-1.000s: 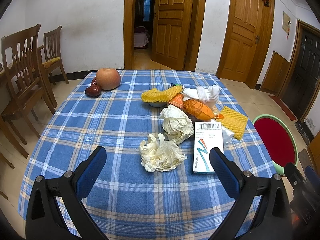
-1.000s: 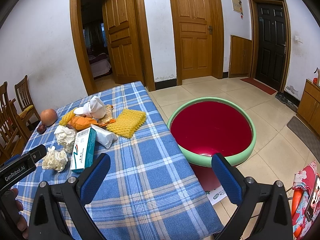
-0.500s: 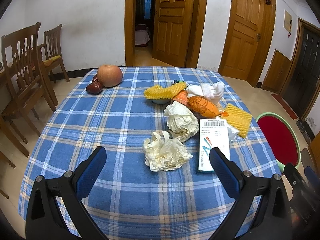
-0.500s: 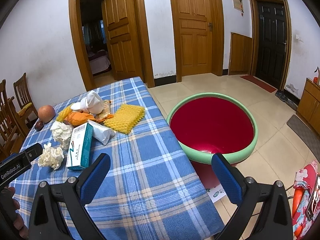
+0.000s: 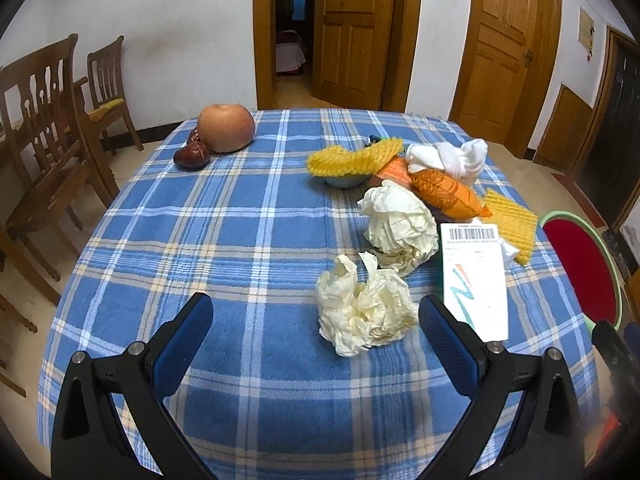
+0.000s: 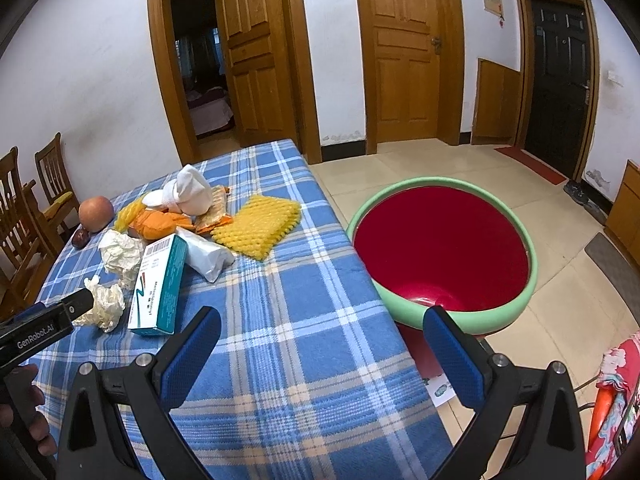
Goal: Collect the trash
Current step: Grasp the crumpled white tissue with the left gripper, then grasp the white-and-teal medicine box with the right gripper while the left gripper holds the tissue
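— Where is the trash?

— Heaped on the right half of the table (image 5: 248, 216), on its blue plaid cloth. Nearest is a crumpled paper wad (image 5: 364, 308), and a second paper wad (image 5: 398, 228) lies just behind it. To their right is a teal-and-white carton (image 5: 474, 280), barcode end pointing away. Farther back are a yellow foam net (image 5: 352, 156), an orange wrapper (image 5: 444, 194) and a white sock (image 5: 452, 158).

— And the hand-held grippers?

— The left hand-held gripper (image 5: 316, 326) is spread wide and empty, low over the cloth, with the near wad just inside its right finger. The right hand-held gripper (image 6: 322, 338) is equally wide and empty, over the table's right edge.

— Anything beside the table?

— A red basin with a green rim (image 6: 440, 248), off that right edge. An apple (image 5: 227, 128) sits at the far left.
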Demonstrator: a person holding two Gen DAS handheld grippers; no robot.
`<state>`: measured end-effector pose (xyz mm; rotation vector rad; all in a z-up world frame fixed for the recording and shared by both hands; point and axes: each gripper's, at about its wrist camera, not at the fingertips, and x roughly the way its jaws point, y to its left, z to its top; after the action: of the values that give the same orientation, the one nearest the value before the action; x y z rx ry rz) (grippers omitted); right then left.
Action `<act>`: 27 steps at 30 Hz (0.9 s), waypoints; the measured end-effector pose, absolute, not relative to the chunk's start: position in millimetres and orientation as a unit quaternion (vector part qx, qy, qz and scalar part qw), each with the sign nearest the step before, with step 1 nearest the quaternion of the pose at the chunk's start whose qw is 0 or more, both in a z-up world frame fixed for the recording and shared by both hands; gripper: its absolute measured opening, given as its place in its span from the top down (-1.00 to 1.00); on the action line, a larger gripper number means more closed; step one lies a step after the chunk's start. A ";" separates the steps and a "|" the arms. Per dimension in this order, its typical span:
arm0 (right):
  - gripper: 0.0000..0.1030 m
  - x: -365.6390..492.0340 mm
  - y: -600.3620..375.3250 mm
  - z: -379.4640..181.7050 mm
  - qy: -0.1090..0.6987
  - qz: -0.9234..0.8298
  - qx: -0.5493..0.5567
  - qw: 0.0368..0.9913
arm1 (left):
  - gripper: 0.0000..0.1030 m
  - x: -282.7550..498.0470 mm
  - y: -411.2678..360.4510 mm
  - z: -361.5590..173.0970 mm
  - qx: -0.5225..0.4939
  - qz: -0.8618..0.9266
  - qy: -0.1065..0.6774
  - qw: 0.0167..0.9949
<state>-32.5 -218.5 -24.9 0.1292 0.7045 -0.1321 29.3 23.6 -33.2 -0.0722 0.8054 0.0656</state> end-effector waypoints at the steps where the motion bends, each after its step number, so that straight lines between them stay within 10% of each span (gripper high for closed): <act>1: -1.00 -31.2 -218.1 -25.9 0.347 -0.064 0.063 0.934 | -0.97 30.9 23.8 -35.1 -0.033 0.031 0.394 0.918; 10: -1.00 -23.8 -216.0 -31.2 0.360 -0.057 0.067 0.929 | -0.69 40.2 22.2 -50.6 -0.046 -0.006 0.423 0.905; 20: -1.00 -18.8 -205.2 -30.7 0.370 -0.035 0.065 0.926 | 0.33 33.5 12.8 -49.3 -0.072 -0.073 0.421 0.901; 27: -1.00 -13.3 -190.3 -27.9 0.375 -0.005 0.065 0.925 | 0.39 26.2 27.0 -35.5 -0.084 -0.070 0.408 0.906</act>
<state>-13.3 -190.3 -27.9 0.1328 0.7705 -0.0092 26.2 27.0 -35.5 -0.1726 0.8423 -0.1453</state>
